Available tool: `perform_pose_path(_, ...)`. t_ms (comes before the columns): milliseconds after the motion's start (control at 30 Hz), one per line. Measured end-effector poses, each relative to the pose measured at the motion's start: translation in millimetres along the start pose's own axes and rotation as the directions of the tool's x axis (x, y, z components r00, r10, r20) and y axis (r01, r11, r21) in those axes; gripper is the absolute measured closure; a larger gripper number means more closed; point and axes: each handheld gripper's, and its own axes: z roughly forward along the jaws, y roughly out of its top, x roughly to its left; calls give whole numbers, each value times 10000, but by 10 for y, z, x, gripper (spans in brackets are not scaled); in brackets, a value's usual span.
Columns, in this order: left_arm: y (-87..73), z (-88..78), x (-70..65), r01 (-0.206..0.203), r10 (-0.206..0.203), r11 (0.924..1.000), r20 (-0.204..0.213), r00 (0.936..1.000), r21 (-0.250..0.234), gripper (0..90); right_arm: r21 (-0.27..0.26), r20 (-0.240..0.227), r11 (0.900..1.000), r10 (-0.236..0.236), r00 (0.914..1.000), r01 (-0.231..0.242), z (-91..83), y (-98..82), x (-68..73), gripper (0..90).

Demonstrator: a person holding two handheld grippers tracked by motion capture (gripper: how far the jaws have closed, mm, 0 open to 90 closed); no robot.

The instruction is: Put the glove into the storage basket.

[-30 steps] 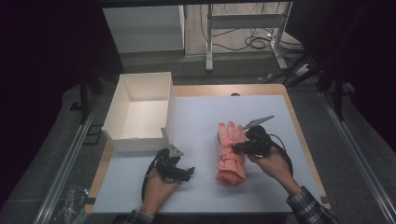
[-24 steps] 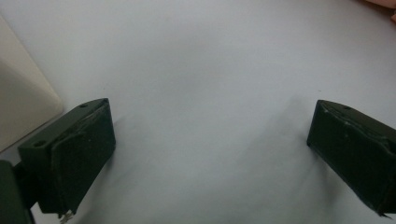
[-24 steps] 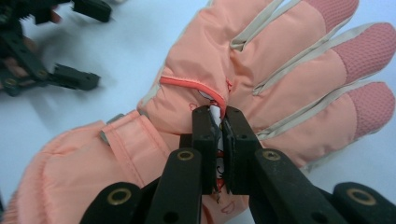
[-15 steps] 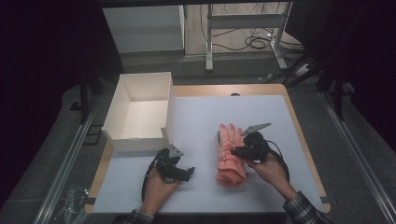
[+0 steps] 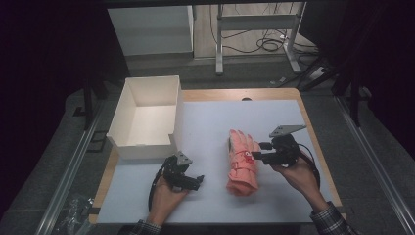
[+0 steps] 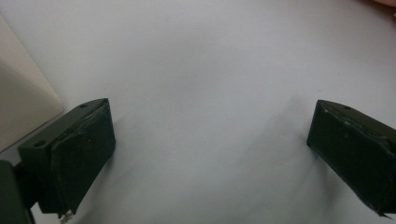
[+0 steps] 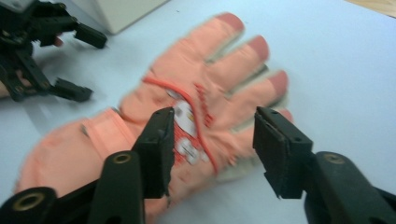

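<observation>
An orange winter glove (image 5: pixel 242 161) lies flat on the white table mat, its fingers pointing away from me. It fills the middle of the right gripper view as the glove (image 7: pixel 187 116), with a white patch near the knuckles. My right gripper (image 5: pixel 256 155) hovers at the glove's right edge, open; its jaws stand over the glove's palm (image 7: pixel 212 140) without closing on it. My left gripper (image 5: pixel 198 180) rests open on the mat to the glove's left, nothing between its jaws (image 6: pixel 210 144).
An open white box (image 5: pixel 144 117) stands at the mat's back left; its corner (image 6: pixel 23 102) is close to my left gripper. The wooden table edge (image 5: pixel 313 127) frames the white mat. Desk legs and cables stand beyond the table.
My right gripper has moved down and toward me along the glove's right side. The left gripper and the glove have stayed put.
</observation>
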Motion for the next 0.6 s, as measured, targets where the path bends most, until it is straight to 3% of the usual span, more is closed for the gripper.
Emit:
perform_pose_path(167, 0, -1, 0, -5, 5, 10000, 8, 10000, 19, 10, -105, 80, 9996, 247, 9997, -246, -28, -190, -139, 446)
perform_pose_path(367, 0, 0, -2, 23, -23, 10000, 5, 10000, 3, 10, 32, 268, 10000, 93, 9996, -94, 5, -399, -144, 478)
perform_pose_path(400, 0, -2, 0, -3, 3, 10000, 8, 10000, 26, 10, -41, 41, 9997, 254, 9997, -254, 26, -490, -129, 562)
perform_pose_path(433, 0, -2, 0, -3, 3, 10000, 8, 10000, 26, 10, -41, 41, 9997, 254, 9997, -254, 26, -490, -129, 562)
perform_pose_path(533, 0, -2, 0, 4, -4, 10000, 20, 10000, 37, 10, 24, -495, 9994, 346, 9982, -346, 95, -659, -80, 706)
perform_pose_path(600, 0, -3, -1, 14, -14, 10000, 20, 10000, 39, 10, 147, -693, 9992, 371, 9969, -362, 133, -720, -51, 756)
